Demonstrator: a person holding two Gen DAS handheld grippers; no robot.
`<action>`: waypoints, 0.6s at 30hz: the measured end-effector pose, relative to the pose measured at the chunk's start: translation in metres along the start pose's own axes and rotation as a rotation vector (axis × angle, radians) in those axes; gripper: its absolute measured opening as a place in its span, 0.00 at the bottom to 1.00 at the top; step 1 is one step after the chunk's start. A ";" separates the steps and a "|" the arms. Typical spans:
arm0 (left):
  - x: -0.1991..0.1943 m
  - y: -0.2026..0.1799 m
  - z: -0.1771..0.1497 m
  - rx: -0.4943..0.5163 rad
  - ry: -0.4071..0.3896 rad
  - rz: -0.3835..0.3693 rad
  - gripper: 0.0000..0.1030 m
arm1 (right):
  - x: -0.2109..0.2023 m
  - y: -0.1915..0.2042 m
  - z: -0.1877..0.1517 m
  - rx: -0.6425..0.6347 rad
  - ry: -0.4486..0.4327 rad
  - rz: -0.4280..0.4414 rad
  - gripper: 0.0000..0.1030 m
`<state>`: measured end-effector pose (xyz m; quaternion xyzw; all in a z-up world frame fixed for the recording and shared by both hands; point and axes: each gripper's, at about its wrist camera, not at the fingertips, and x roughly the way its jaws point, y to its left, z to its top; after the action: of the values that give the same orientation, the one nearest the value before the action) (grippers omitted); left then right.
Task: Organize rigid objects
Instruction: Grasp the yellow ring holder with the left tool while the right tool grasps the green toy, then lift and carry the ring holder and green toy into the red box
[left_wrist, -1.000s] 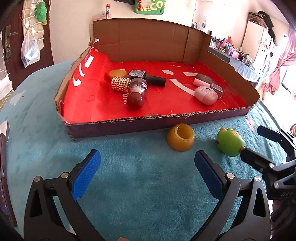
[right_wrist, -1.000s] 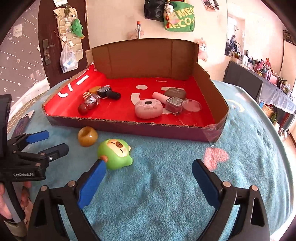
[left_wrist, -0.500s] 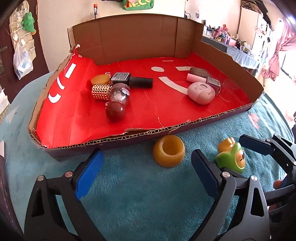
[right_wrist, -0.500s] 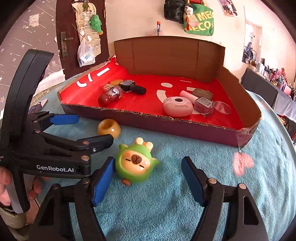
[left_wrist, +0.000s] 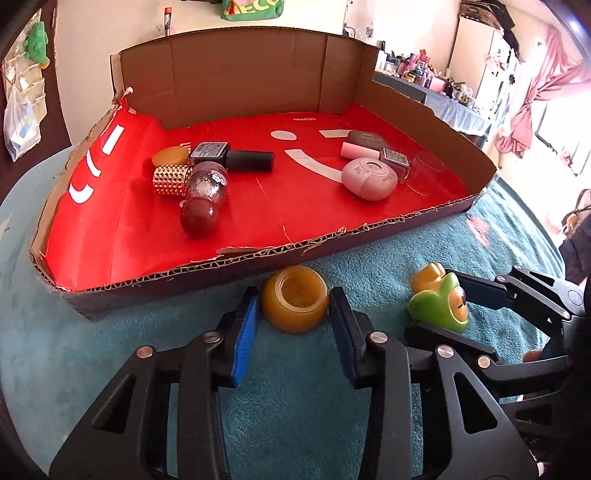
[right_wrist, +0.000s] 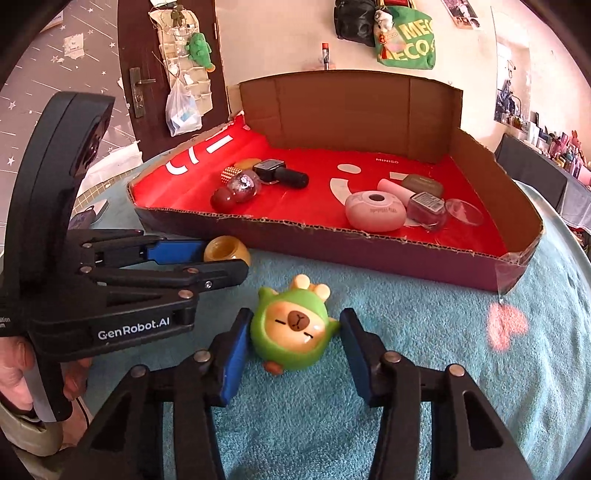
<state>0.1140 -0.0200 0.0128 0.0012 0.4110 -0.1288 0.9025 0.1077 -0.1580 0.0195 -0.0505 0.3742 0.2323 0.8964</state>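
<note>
The left hand-held gripper (left_wrist: 293, 314) is closing, its blue pads flanking the small amber-yellow round jar (left_wrist: 295, 304), which sits on the teal fuzzy cloth (left_wrist: 129, 332) just at six o'clock of the shallow red-lined cardboard tray (left_wrist: 258, 254). Whether both pads press yet, I cannot tell. At three o'clock of the jar, the right hand-held gripper (right_wrist: 291, 343) is closing too; the green rubber capybara-faced toy (right_wrist: 291, 332) lies between its jaws, a gap showing on the right side.
</note>
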 end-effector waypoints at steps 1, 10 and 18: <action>-0.002 0.000 -0.002 -0.002 -0.004 -0.001 0.35 | -0.001 0.000 0.000 0.005 0.000 0.001 0.49; -0.028 0.007 -0.015 -0.026 -0.029 -0.019 0.35 | -0.016 0.003 0.001 0.016 -0.027 0.015 0.49; -0.050 0.006 -0.018 -0.025 -0.065 -0.033 0.35 | -0.029 0.011 0.003 0.010 -0.045 0.032 0.49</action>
<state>0.0710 -0.0007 0.0377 -0.0213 0.3831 -0.1386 0.9130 0.0871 -0.1588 0.0425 -0.0348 0.3559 0.2458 0.9010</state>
